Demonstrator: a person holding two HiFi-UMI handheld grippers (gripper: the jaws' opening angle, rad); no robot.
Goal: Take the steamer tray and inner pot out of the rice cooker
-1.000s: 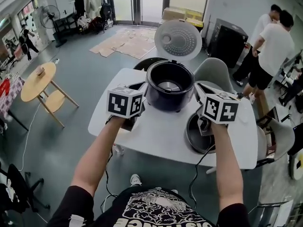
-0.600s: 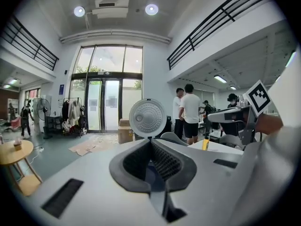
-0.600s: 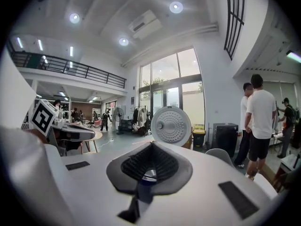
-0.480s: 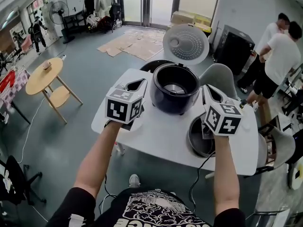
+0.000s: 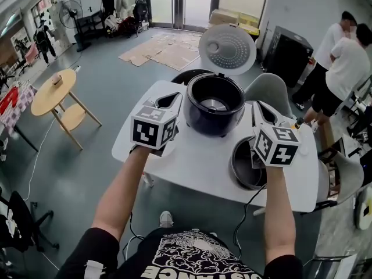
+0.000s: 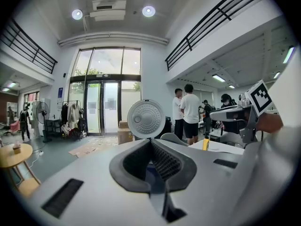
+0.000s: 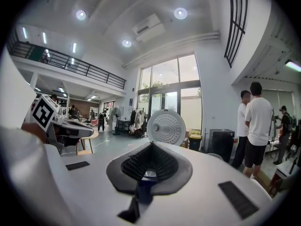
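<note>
Left gripper (image 5: 172, 99): jaws together, nothing between them. It hangs above the left part of the white bench (image 5: 192, 161), just left of the black round rice cooker (image 5: 214, 120), pointing nearly level past the cooker's side.

The cooker stands mid-bench, towards the far edge, with its white perforated lid (image 5: 227, 49) hinged up and back. The cavity is open upward. A silvery disc (image 5: 213, 104) shows at the bottom, which is probably the heater plate, so the cooker looks already emptied.

Right gripper (image 5: 260, 109): jaws also closed and empty, just right of the cooker and about level with the left one. The cooker sits between the two, a little ahead of both tips.

The dark round metal pot (image 5: 244, 168) stands on the bench below and nearer than the right gripper, mouth up, close to the near edge. It reads as the inner pot, already out. The steamer tray can't be picked out; it may be inside that pot.

Next move, by this read:
- The right hand is clearly nearer the pot, which lies down and back from its jaws. It would need to open, tip down and take the rim.
- The axis of both vessels is vertical, so access is from above.

Room to move:
- The left half of the bench is bare.
- A black cable (image 5: 239, 217) hangs off the near edge beside the pot.
- A grey chair (image 5: 268, 89) stands behind the bench on the right.
</note>
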